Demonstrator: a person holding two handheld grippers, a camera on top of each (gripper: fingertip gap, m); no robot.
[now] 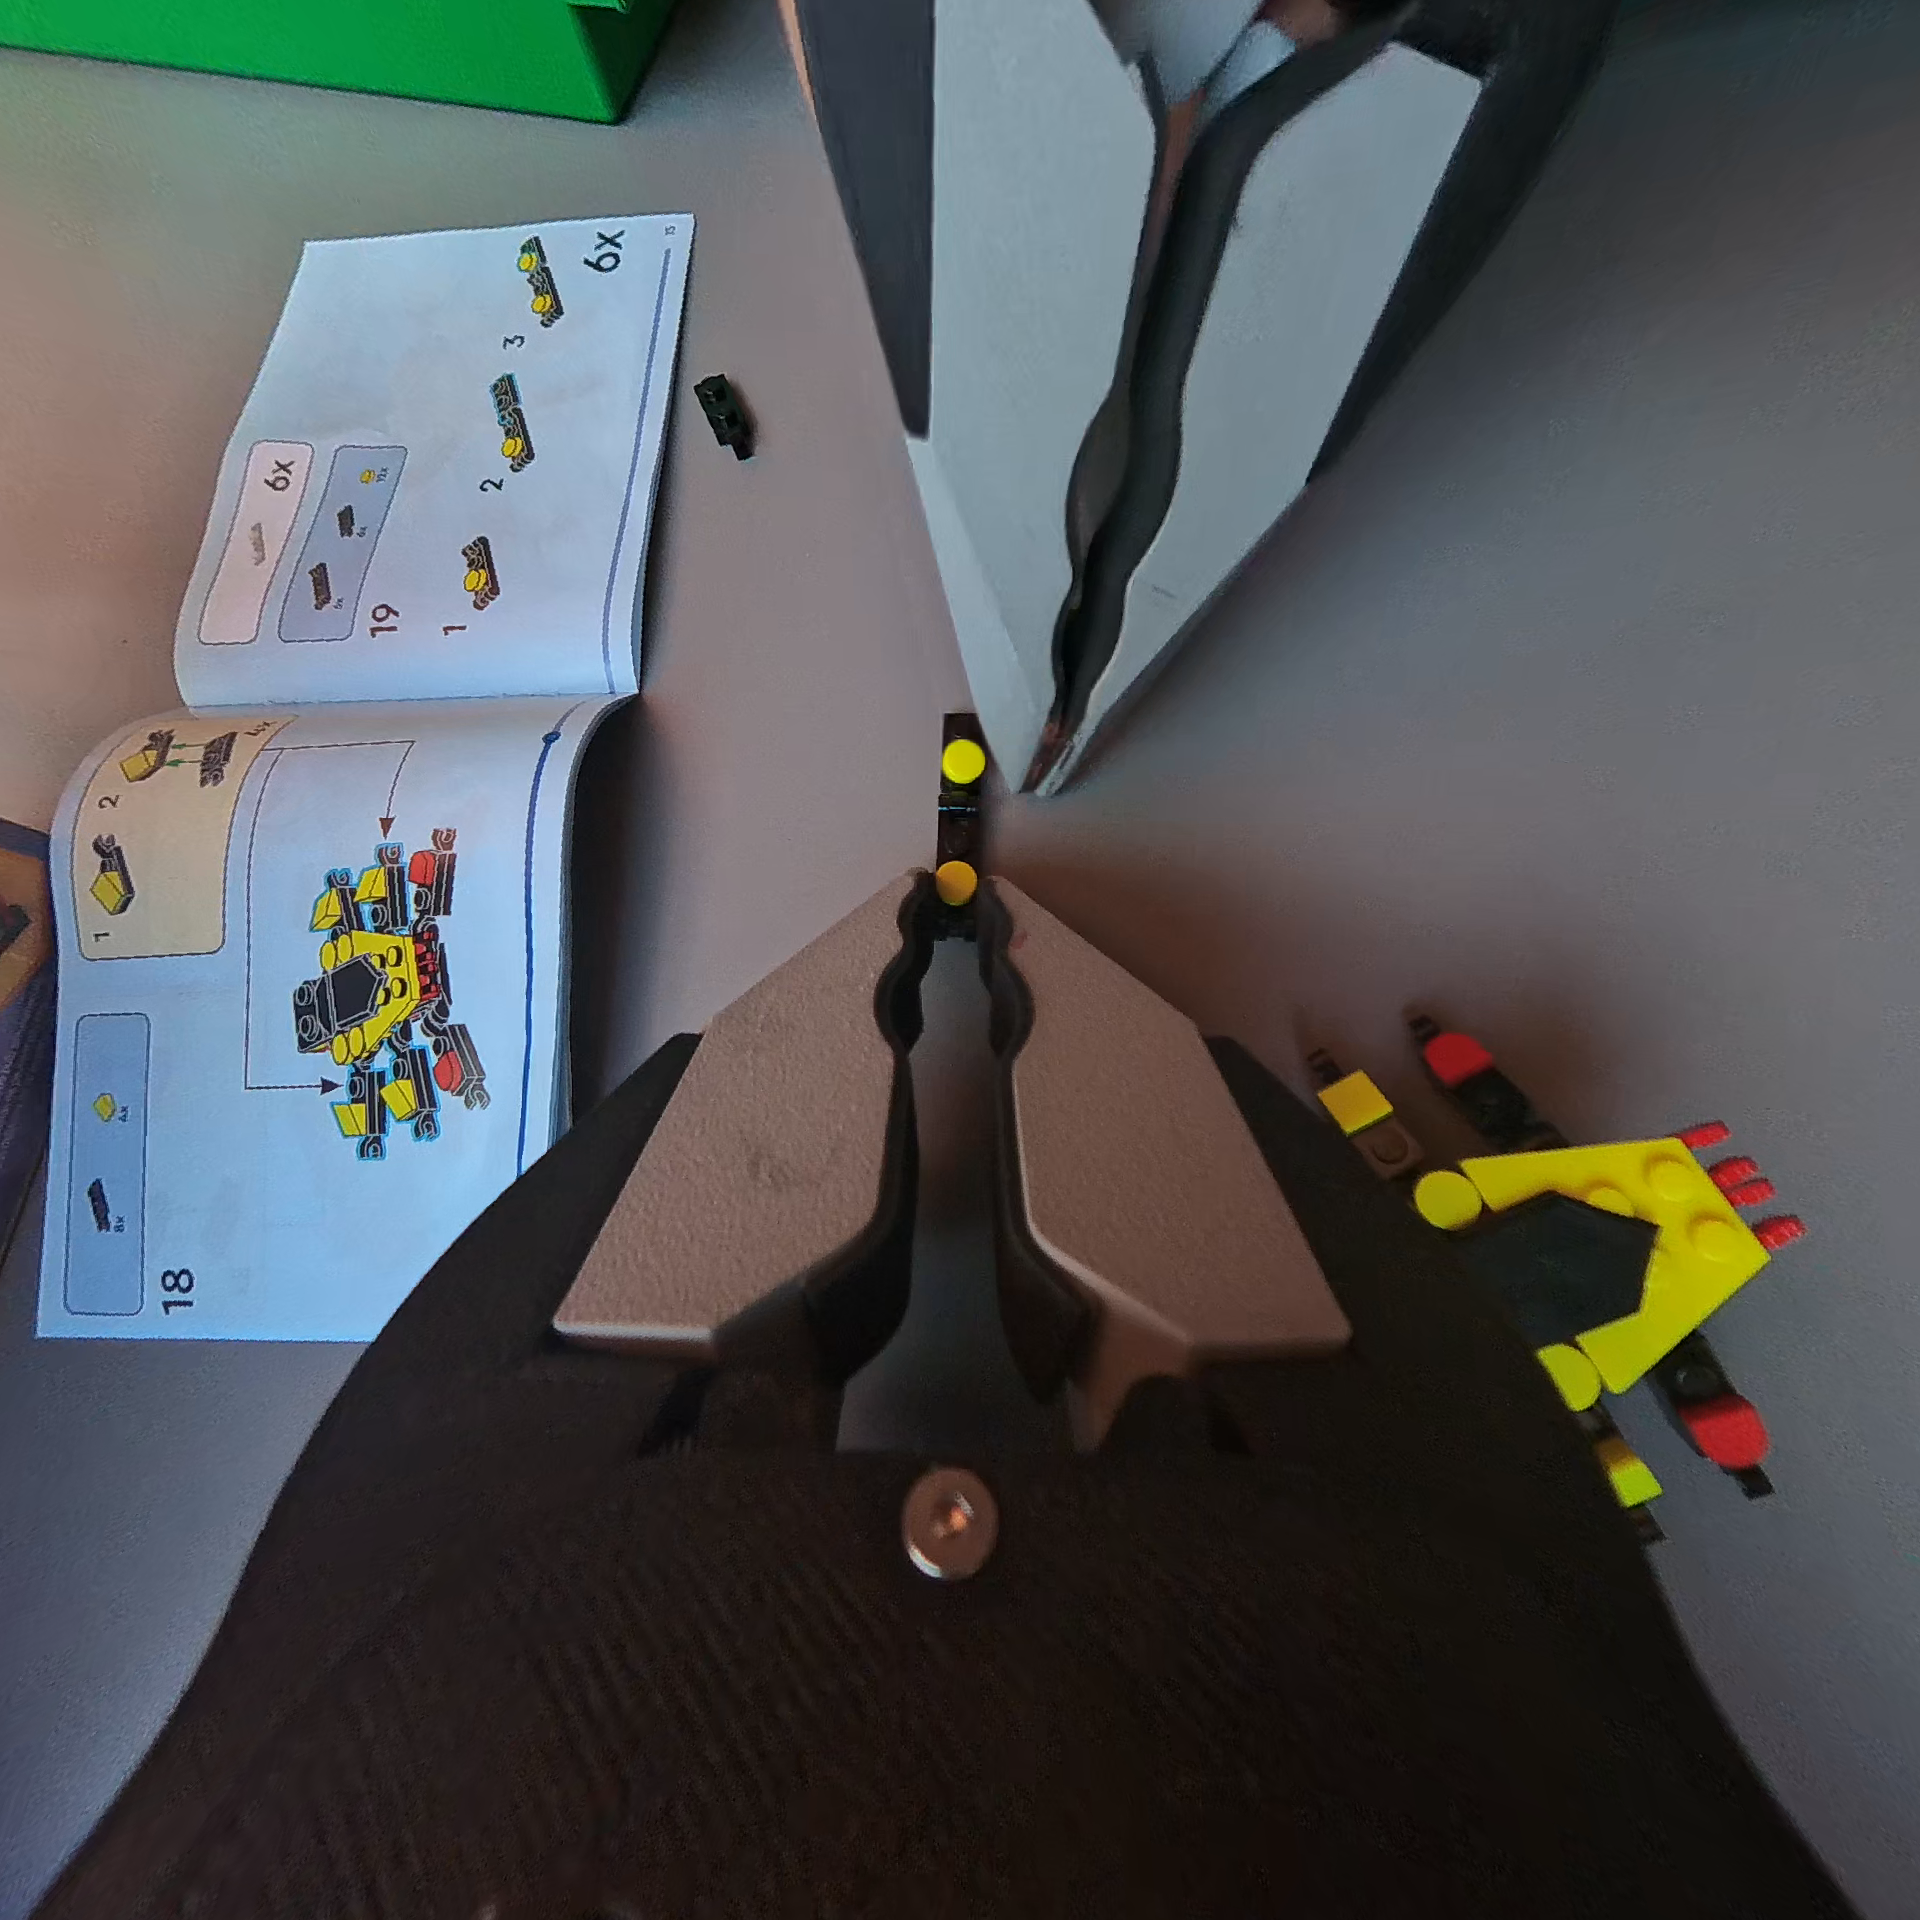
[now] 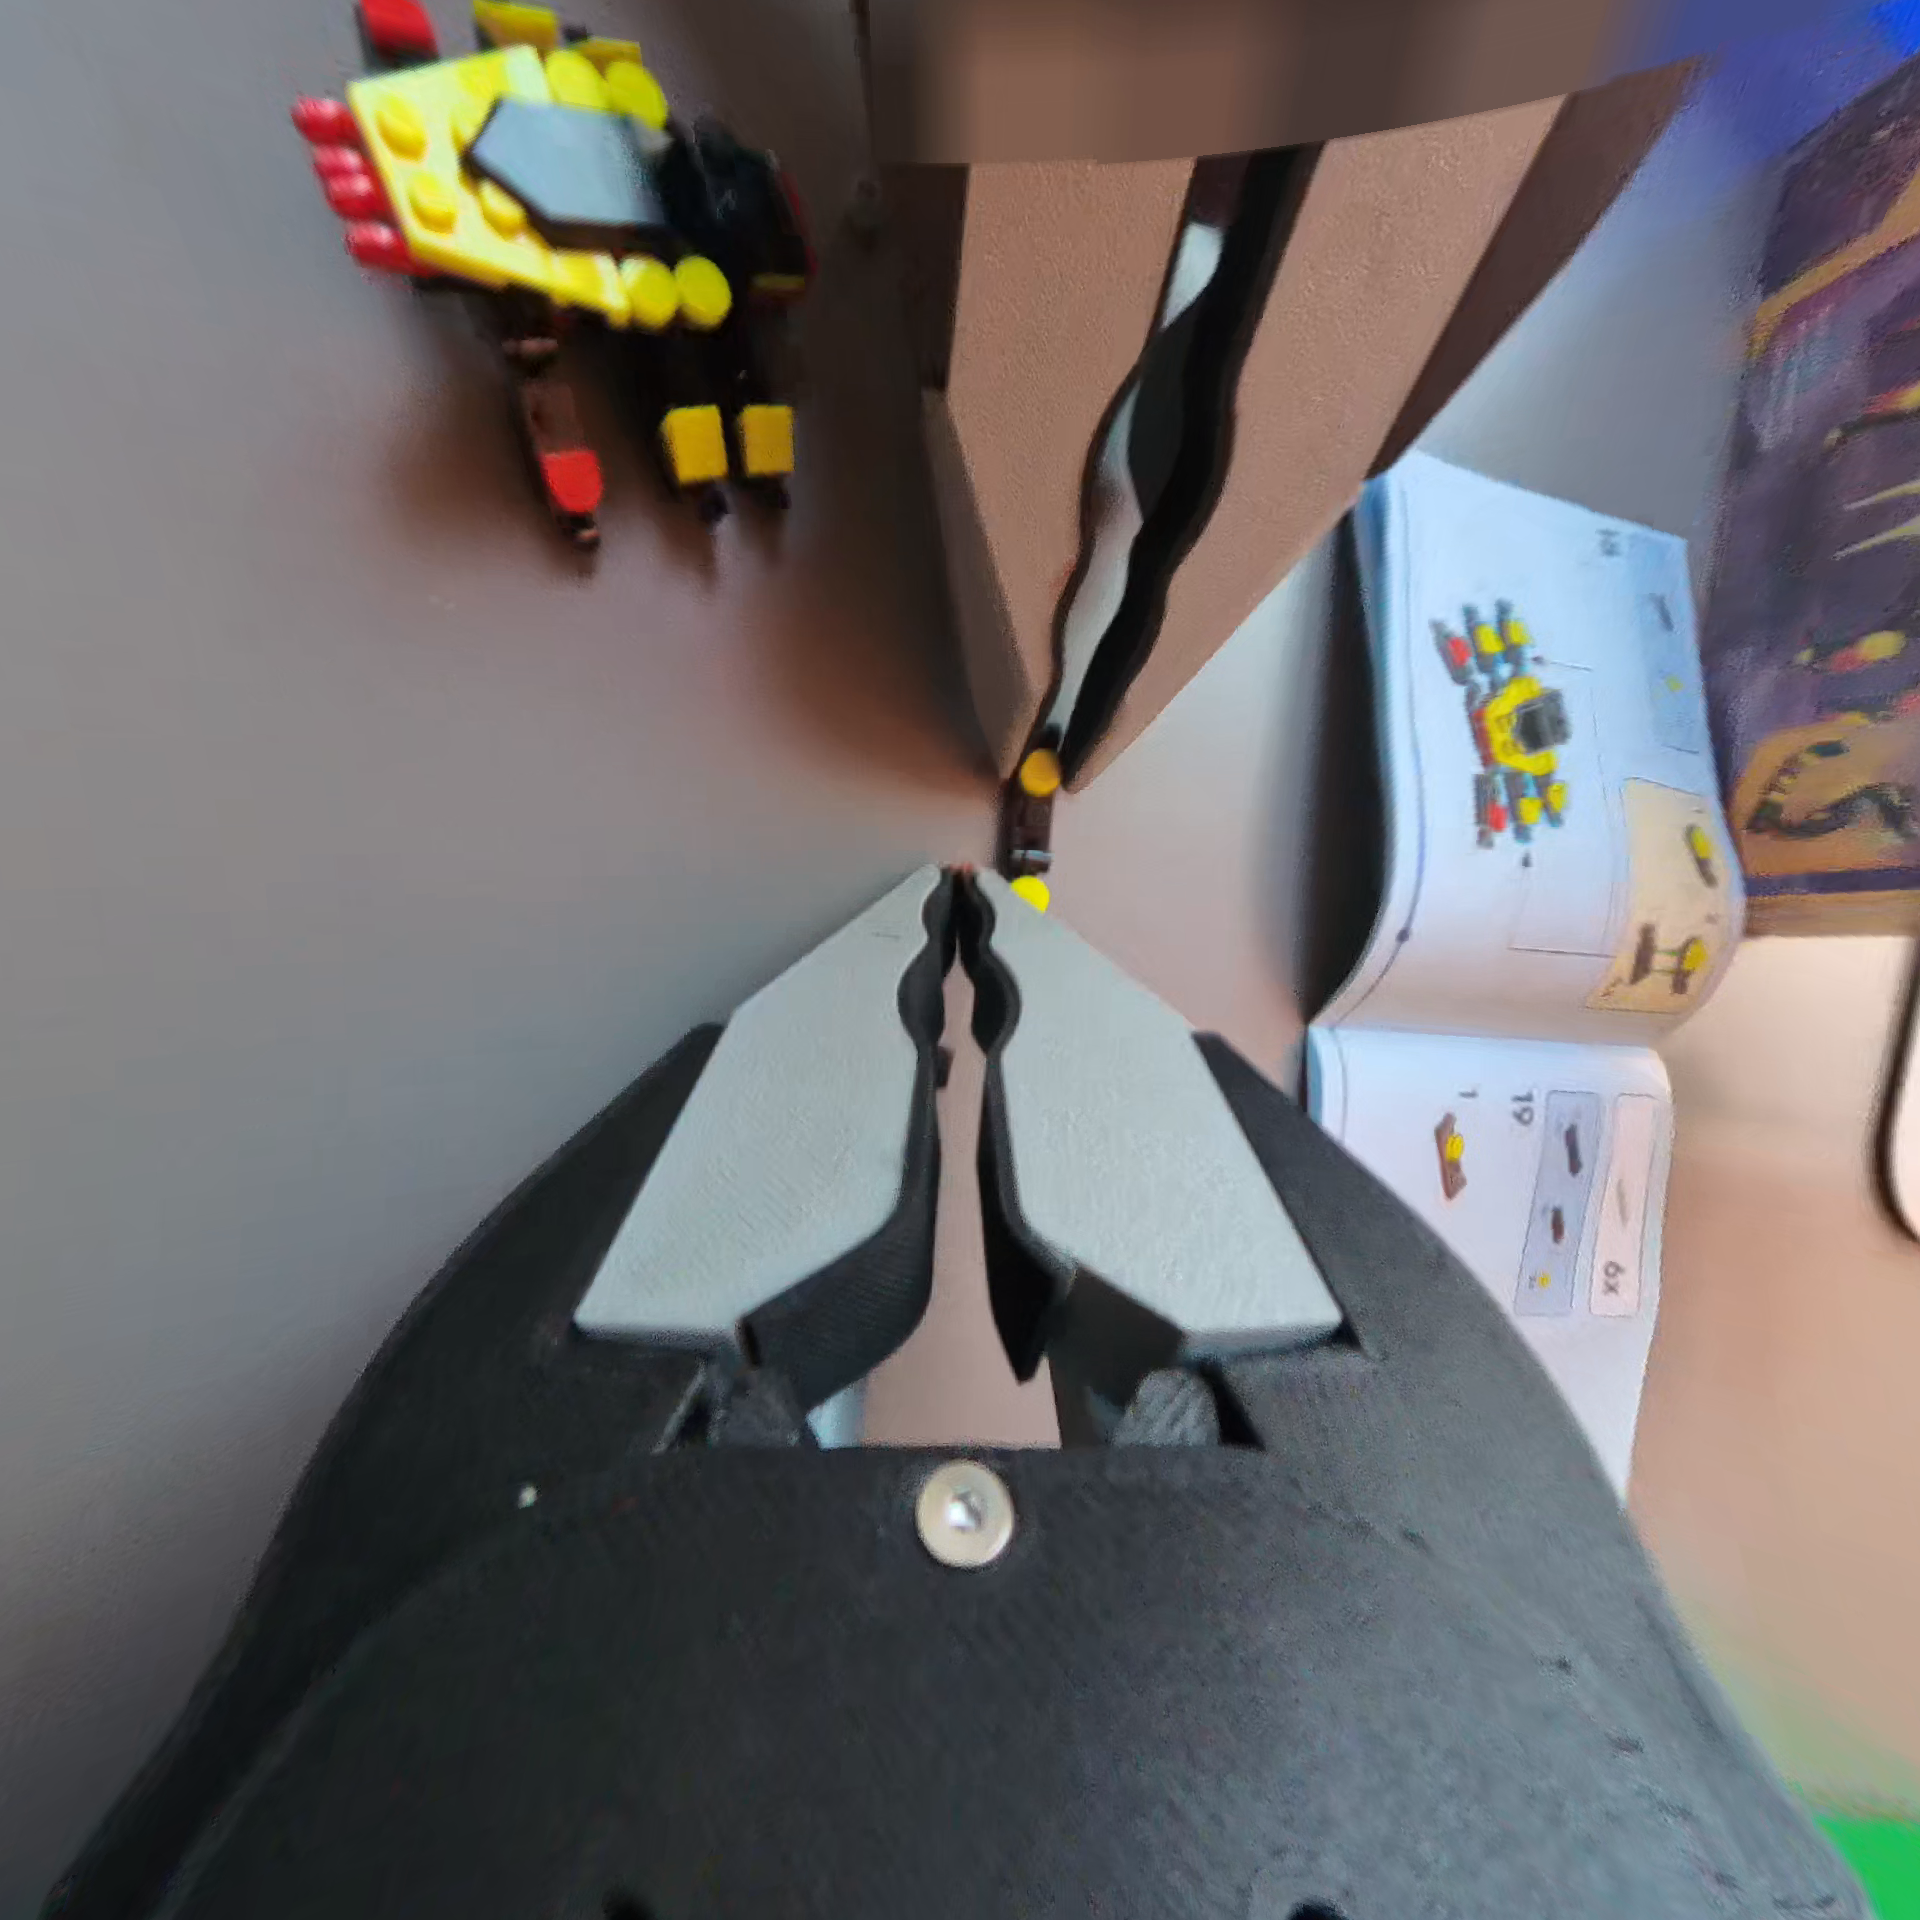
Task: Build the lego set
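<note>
Clamped on the near end of a small black leg piece, the left gripper has its fingertips pressed against the sides of the piece, just at one of its two yellow round studs. Opposite it, the right gripper has its tips drawn together with no gap to speak of; they sit at the far end of the same leg piece, beside the other yellow stud, but whether they pinch that end or only press against it cannot be told from either view.

So the leg piece hangs between the two tips, above the grey table.

It looks very light, hard and smooth, and seems jointed at the middle, so it would likely swivel or pop apart if squeezed near the hinge. Holding each half by its flat sides, close to the stud, seems the safest grip.

Further out, the partly built yellow, black and red model lies on the table to one side. The open instruction booklet lies on the other, with a loose black brick just beside its edge and a green box beyond.
</note>
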